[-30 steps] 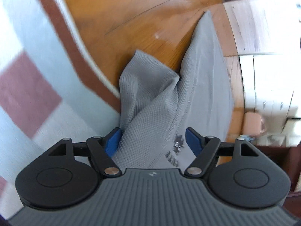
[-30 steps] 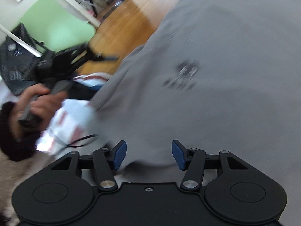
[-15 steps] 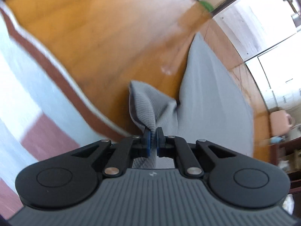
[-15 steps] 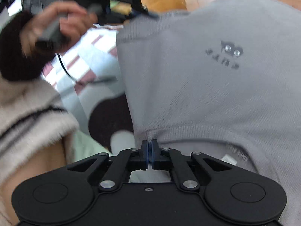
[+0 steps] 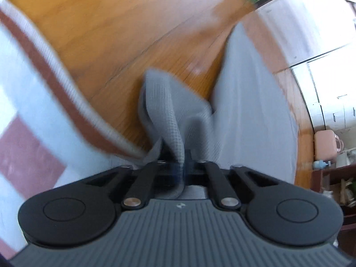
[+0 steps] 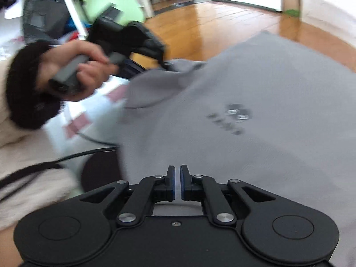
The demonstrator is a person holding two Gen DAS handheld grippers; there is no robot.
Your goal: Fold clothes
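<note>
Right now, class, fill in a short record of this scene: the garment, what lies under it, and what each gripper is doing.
garment: grey shirt with a small dark print
under it: checked blanket on a wooden floor
left gripper: shut on a bunched fold of the shirt
right gripper: fingers nearly together at the shirt's near edge; a grip on the cloth is not visible
left hand: wrapped around its gripper's handle
image: blurred by motion
</note>
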